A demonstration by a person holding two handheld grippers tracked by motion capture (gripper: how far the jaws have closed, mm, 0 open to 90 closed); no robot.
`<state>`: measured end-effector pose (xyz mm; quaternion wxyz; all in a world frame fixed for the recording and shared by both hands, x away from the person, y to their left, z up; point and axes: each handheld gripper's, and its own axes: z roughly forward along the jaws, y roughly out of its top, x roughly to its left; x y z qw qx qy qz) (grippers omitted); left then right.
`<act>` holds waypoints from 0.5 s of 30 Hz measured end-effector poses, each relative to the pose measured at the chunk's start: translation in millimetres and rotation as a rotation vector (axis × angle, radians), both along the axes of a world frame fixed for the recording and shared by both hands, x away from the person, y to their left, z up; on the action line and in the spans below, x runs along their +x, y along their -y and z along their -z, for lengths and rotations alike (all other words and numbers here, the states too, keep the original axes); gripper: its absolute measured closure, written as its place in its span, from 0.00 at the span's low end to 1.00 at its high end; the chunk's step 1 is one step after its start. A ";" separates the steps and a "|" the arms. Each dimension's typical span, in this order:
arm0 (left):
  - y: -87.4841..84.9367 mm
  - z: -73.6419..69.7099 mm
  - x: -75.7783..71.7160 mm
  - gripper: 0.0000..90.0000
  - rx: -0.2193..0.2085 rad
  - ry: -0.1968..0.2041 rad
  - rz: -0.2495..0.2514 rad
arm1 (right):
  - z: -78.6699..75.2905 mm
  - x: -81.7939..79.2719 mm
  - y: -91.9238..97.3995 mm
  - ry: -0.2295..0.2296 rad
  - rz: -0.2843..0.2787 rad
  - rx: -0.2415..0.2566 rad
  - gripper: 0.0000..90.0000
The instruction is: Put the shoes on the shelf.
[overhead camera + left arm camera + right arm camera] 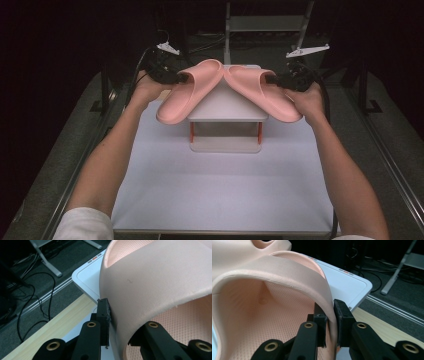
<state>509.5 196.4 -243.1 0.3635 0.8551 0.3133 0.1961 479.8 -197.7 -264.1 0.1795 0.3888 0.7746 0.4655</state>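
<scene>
High view has you pinching a soft pink foam slipper in each gripper, left gripper (176, 78) at 10 o'clock, right gripper (278, 80) at 2, toes meeting over the small white two-tier shelf (227, 107). Thin strap-edge bite could slip if you tilt.

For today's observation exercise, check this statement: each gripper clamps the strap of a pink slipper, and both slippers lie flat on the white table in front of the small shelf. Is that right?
Not quite. The grips are as stated, left gripper and right gripper each clamping a strap, but the left slipper and right slipper are over the small shelf, not flat on the table. The high view shows it.
</scene>
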 end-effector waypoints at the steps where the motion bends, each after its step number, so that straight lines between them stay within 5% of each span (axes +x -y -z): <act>1: 1.7 0.4 0.7 0.84 0.002 0.000 -0.003 | 0.4 0.7 0.1 -0.005 0.010 0.006 0.89; 15: 14.4 2.8 7.7 0.81 -0.057 -0.054 -0.052 | 2.1 2.5 -6.2 -0.034 0.092 0.035 0.87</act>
